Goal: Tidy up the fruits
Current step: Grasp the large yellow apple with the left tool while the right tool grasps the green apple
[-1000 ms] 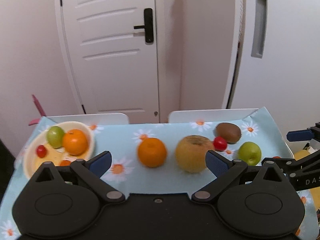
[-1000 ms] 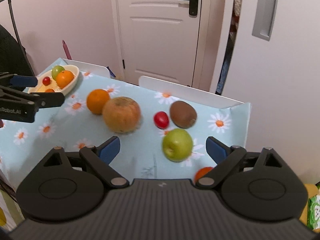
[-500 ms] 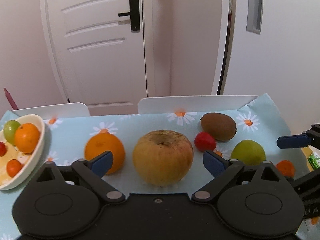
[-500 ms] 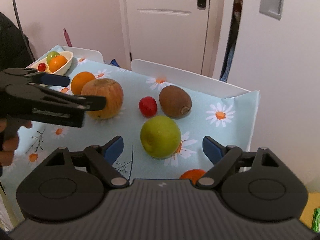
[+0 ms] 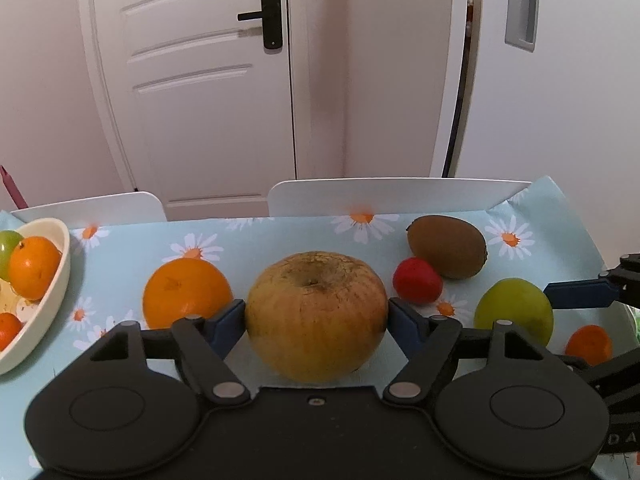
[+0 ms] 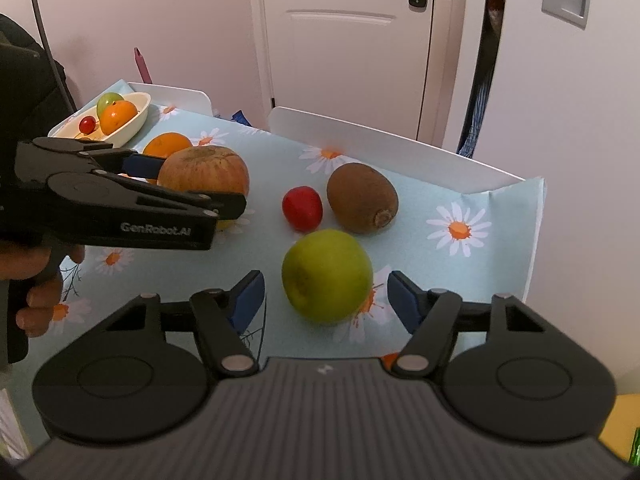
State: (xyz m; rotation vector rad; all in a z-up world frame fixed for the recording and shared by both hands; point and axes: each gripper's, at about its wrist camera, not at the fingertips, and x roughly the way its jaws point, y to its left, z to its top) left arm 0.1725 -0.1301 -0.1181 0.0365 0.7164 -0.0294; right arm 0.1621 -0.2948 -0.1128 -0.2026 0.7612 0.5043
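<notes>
Both grippers closing on fruit
Left gripper (image 5: 316, 316) pads touch the russet pear (image 5: 316, 314) at its widest girth: heavy, firm, smooth. Right gripper (image 6: 326, 298), right of the pear, brackets the green apple (image 6: 327, 275), not yet touching.

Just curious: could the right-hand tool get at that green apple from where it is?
Probably yes: the green apple sits between the right tool's closing jaws, small gaps either side, nothing blocking.

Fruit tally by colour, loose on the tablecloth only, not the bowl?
Orange: 2, the orange and a small orange fruit at the right edge
Brown: 2, the large russet apple and the kiwi
Red: 1, the small red fruit
Green: 1, the green apple
Total: 6
</notes>
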